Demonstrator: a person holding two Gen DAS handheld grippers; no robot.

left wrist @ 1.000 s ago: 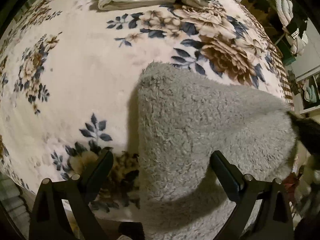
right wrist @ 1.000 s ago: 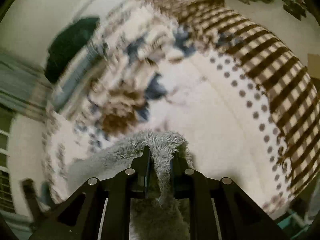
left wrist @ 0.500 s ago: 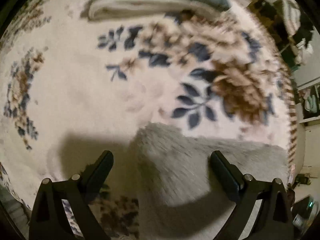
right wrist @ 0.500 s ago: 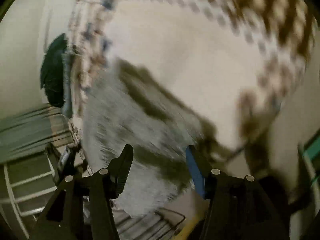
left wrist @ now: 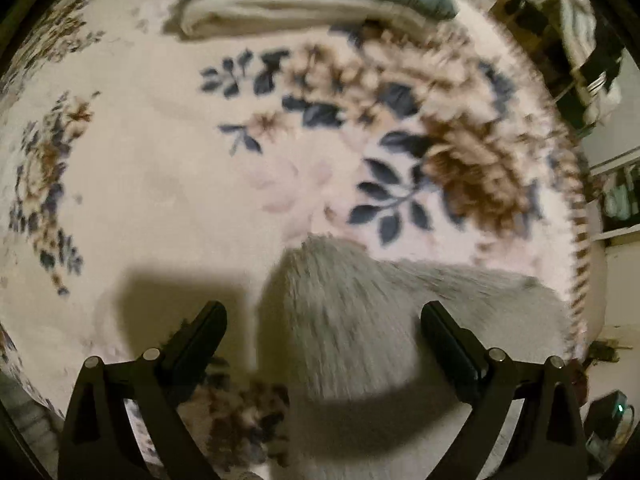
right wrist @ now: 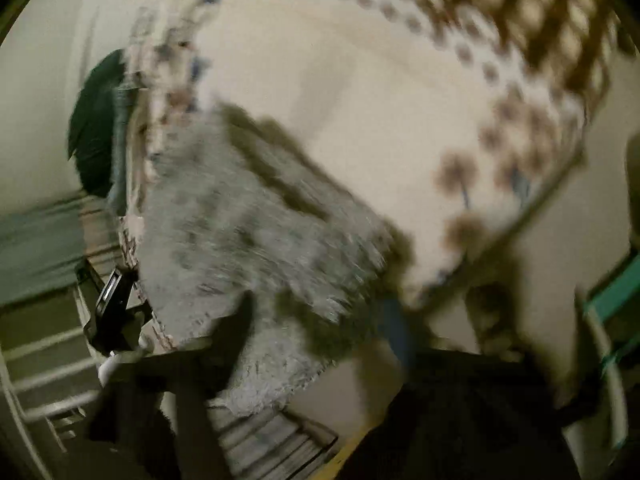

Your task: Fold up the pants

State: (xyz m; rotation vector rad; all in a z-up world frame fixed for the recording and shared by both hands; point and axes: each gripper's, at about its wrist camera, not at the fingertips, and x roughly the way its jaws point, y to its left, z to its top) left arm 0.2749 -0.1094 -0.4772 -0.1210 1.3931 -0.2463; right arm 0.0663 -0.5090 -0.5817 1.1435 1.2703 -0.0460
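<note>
Since a second ago the right gripper (right wrist: 320,316) has let go of the grey fleece pants (left wrist: 360,320) and its jaws are opening, the fabric lying loose between and beyond them, untouched as far as the blur shows. Near the left gripper (left wrist: 322,324), spread wide and gripping nothing, the pants' folded corner lies between its fingers on the floral blanket (left wrist: 160,184). Farther off sit folded clothes (left wrist: 304,12).
</note>
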